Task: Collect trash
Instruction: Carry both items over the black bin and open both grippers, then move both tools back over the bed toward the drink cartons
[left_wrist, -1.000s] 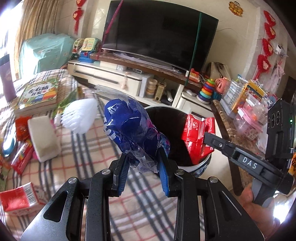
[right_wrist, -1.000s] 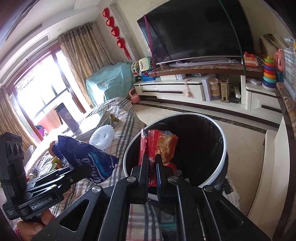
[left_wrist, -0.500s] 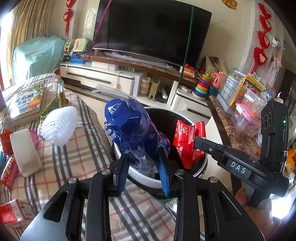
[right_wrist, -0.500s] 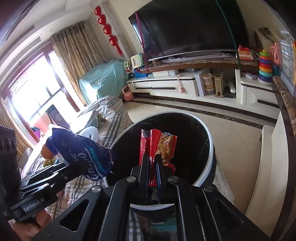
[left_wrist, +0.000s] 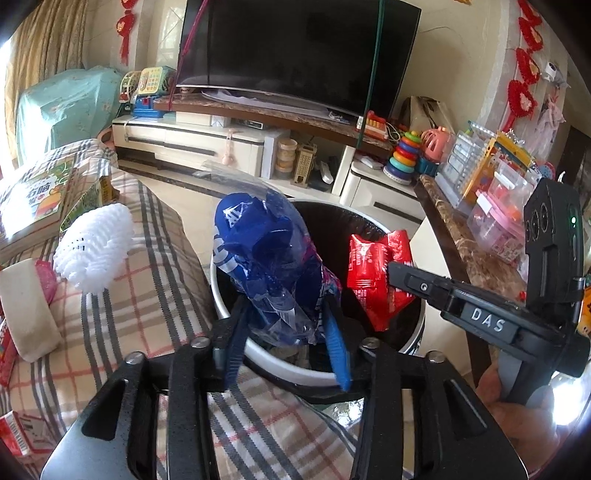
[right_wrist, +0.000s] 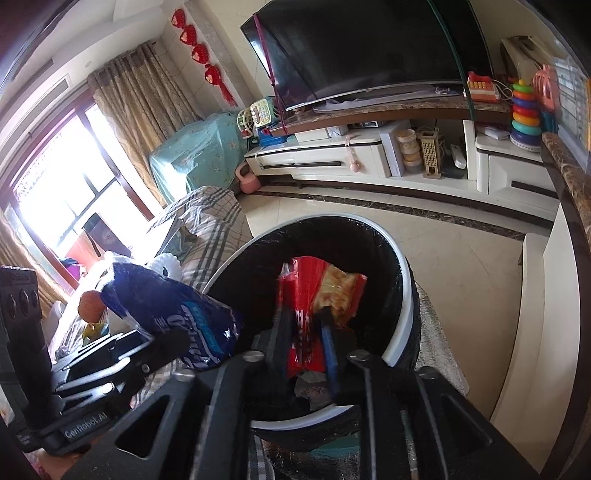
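A: Holding both wrappers over the bin (left_wrist: 229, 306), looks like the drop step. Left gripper (left_wrist: 286, 328) has the blue bag (left_wrist: 258, 258) standing up between its pads, centre of the left view.

B: Gripped or loose?

A: Jaws have just been opening. Bag still sits between them, but there's a gap at the blue pad (left_wrist: 338, 347) on the right side, so I call it released, not clamped. Bag hangs right above the near rim, so it may tip in or catch on the edge.

B: Right side?

A: Right gripper (right_wrist: 306, 343) has the red snack pack (right_wrist: 317, 295), centre of the right view, well inside the bin mouth over the black liner (right_wrist: 369, 266). Its jaws have also just been opening; the pack looks blurred and loose between the pads, probably starting to fall.

B: Why both over the bin together?

A: My guess is one trip, two pieces. Bin stands against the plaid couch (left_wrist: 147, 295), so the reach is short.

B: More trash left?

A: Left edge of the left view: a red carton (left_wrist: 18, 435) at lower left, a white foam net (left_wrist: 94, 247) above. A book (left_wrist: 33, 199) too, likely not trash. Task looks partway done.
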